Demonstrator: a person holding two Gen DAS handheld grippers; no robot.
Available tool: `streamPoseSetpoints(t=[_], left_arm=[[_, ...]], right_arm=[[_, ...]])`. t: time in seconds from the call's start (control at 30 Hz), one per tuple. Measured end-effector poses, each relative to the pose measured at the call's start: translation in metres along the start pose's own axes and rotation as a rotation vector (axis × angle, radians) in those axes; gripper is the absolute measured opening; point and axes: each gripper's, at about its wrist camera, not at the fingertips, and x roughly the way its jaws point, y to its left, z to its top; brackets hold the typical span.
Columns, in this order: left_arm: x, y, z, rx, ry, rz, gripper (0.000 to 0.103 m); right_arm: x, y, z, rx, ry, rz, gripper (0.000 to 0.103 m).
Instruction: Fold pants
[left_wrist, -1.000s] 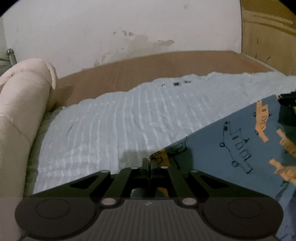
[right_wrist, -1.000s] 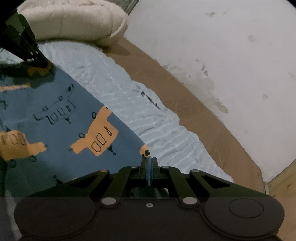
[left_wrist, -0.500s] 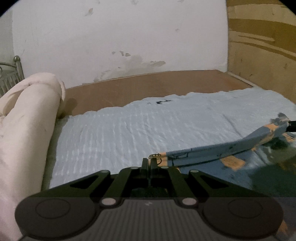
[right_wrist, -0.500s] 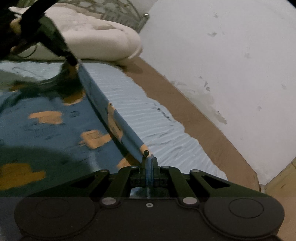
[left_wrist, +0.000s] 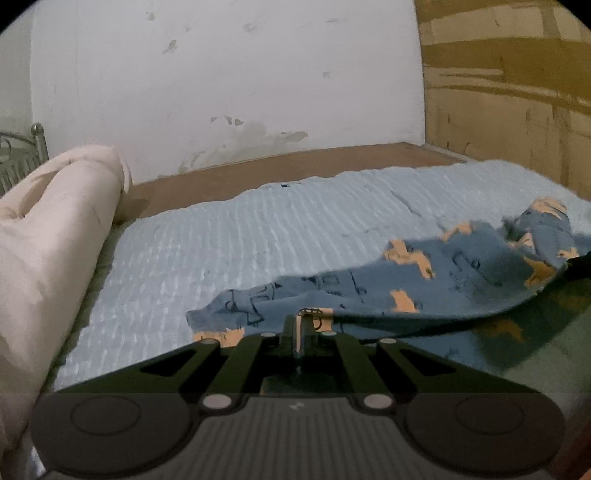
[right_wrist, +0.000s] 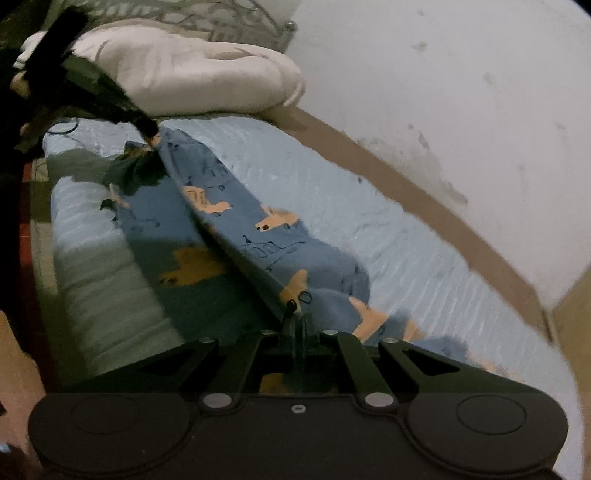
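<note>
Stained white plaster backs a bed covered in a pale blue ribbed sheet, with a bare brown board running along its far edge and a rolled cream quilt at the headboard end.

Across the middle of the bed lie the pants, held at two points of one long edge. The left gripper has its jaws closed together on the fabric near the end closer to the quilt; the right gripper is likewise clamped on the cloth at the opposite end, toward the foot of the bed. From the right wrist view the left gripper shows as a dark tip pinching the far corner. Holding both ends of the same edge keeps it stretched into a straight line, so the upper layer can likely be carried over the lower one as a single flap without bunching. Between the grippers that edge is raised clear of the sheet, while the rest of the cloth drapes down onto the bed on either side of it.

They are soft blue cotton printed with orange and outlined vehicles, thin and floppy, rumpling into loose folds near the right gripper. The fold looks mid-way, not yet laid flat.
</note>
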Motion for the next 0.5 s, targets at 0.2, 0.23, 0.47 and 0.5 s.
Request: streamPoseSetpoints(t=[0.2, 0.23, 0.47, 0.5], left_arm=[[0.003, -0.003, -0.016, -0.005, 0.027, 0.018, 0.000], [0.002, -0.001, -0.016, -0.013, 0.031, 0.015, 0.000], [0.003, 0.002, -0.029, -0.020, 0.068, 0.016, 0.000], [0.004, 0.001, -0.032, -0.020, 0.074, 0.017, 0.000]], right_arm=[[0.001, 0.021, -0.024, 0.103, -0.022, -0.042, 0.001], [0.000, 0.022, -0.025, 0.115, -0.032, -0.049, 0.001], [-0.013, 0.032, -0.032, 0.128, -0.067, -0.069, 0.001], [-0.013, 0.034, -0.035, 0.125, -0.063, -0.066, 0.001]])
